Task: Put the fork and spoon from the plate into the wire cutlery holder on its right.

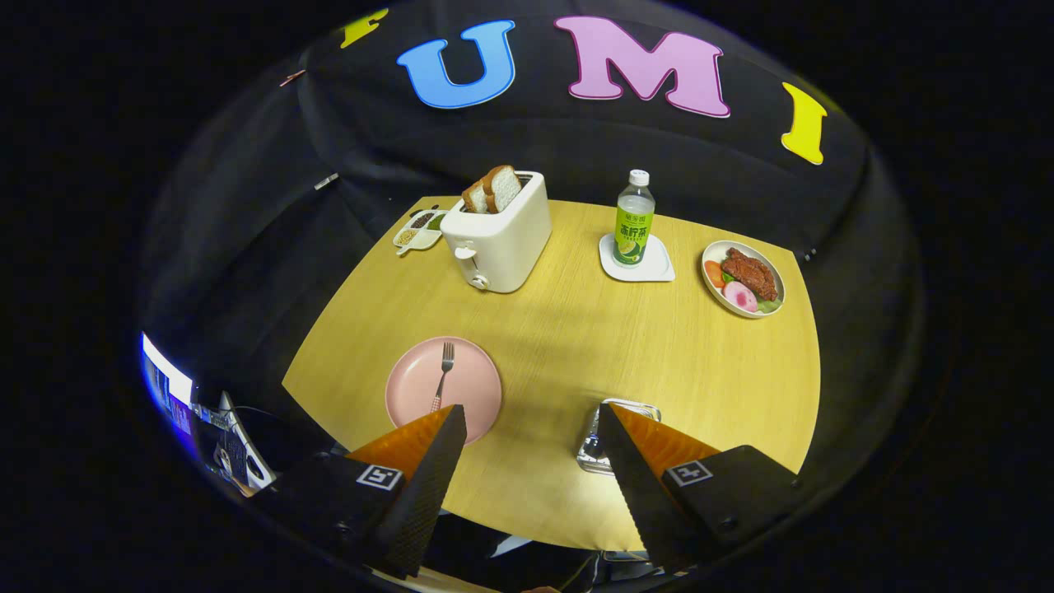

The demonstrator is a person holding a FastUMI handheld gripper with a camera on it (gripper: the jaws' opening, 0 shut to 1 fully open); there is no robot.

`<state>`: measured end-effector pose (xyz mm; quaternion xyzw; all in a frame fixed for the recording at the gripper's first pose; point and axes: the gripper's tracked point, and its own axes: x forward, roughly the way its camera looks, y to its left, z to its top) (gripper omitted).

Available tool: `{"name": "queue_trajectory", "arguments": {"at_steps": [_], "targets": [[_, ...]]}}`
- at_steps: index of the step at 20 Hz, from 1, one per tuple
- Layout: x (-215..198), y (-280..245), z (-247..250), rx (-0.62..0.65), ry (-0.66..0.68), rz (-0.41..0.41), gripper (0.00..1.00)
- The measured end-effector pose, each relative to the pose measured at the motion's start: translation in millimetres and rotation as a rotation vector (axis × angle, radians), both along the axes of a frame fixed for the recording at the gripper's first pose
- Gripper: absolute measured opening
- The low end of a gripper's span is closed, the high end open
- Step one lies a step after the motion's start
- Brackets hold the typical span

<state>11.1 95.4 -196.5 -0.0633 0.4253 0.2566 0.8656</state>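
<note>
A pink plate (473, 387) lies on the wooden table, just ahead of my left finger (428, 469). A silver fork (443, 375) with a pinkish handle rests on the plate, tines pointing away from me. The wire cutlery holder (632, 406) stands to the right of the plate, and my right finger (638, 461) hides most of it. What is inside the holder is too hidden to tell. My gripper (531, 412) hovers above the table's near edge, open wide, with nothing between its fingers.
At the back of the table stand a white toaster (502, 235) holding bread slices, a small divided dish (418, 231), a green-labelled bottle (634, 218) on a white coaster (655, 268), and a plate of food (743, 278). A lit screen (169, 383) sits low on the left.
</note>
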Motion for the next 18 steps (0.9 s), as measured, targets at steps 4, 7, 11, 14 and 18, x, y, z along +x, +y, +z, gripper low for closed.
{"name": "queue_trajectory", "arguments": {"at_steps": [4, 7, 11, 14, 18], "targets": [[-15, 48, -24, 0.04, 0.01, -0.006, 0.99], [-24, 73, -57, 0.013, 0.04, 0.017, 0.99], [-50, 101, -113, -0.042, 0.121, 0.072, 0.99], [-60, 115, -148, -0.098, 0.142, 0.107, 1.0], [-54, 126, -185, -0.167, 0.141, 0.106, 1.0]]}}
